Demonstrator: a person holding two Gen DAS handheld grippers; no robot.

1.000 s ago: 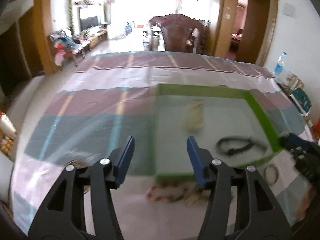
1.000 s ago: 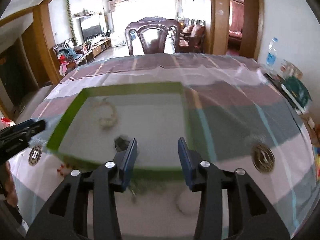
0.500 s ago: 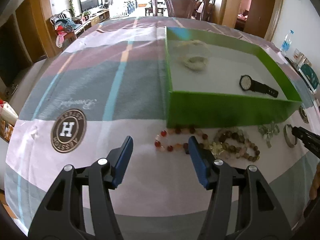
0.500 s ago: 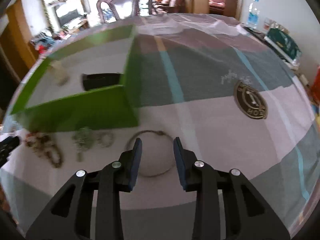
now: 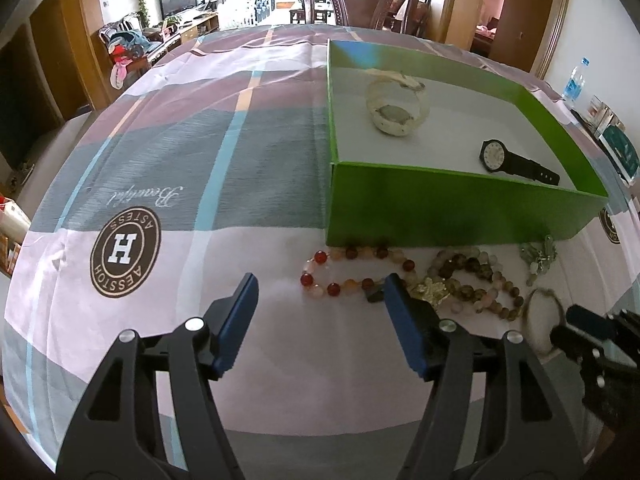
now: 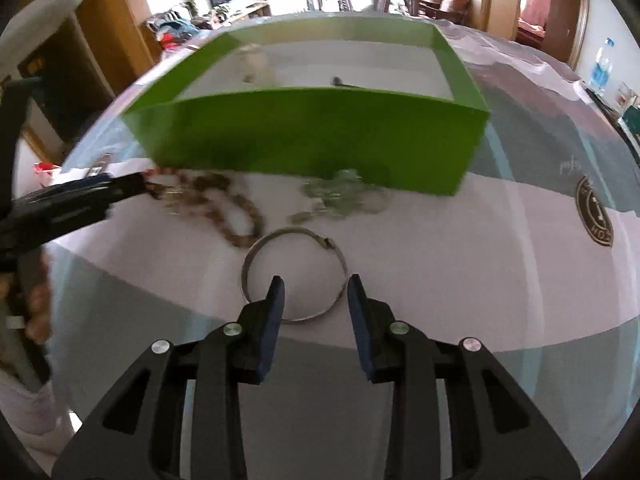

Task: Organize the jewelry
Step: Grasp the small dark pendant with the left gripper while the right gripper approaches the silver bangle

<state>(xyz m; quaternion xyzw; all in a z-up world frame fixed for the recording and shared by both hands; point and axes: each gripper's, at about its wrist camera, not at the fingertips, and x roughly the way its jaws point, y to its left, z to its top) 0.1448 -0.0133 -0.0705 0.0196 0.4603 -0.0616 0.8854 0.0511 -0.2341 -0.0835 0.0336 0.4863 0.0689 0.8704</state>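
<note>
Over the silver bangle (image 6: 294, 276), right gripper (image 6: 316, 300) low, jaws apart, straddling its rim

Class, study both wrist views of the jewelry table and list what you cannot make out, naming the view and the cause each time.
1. Right wrist view: the contents of the green cardboard box are motion-blurred and partly hidden behind its near wall.
2. Left wrist view: the thin silver metal bangle is partly covered by the right gripper.
3. Left wrist view: the small dark piece beside the red and orange bead bracelet is too small to identify.
</note>
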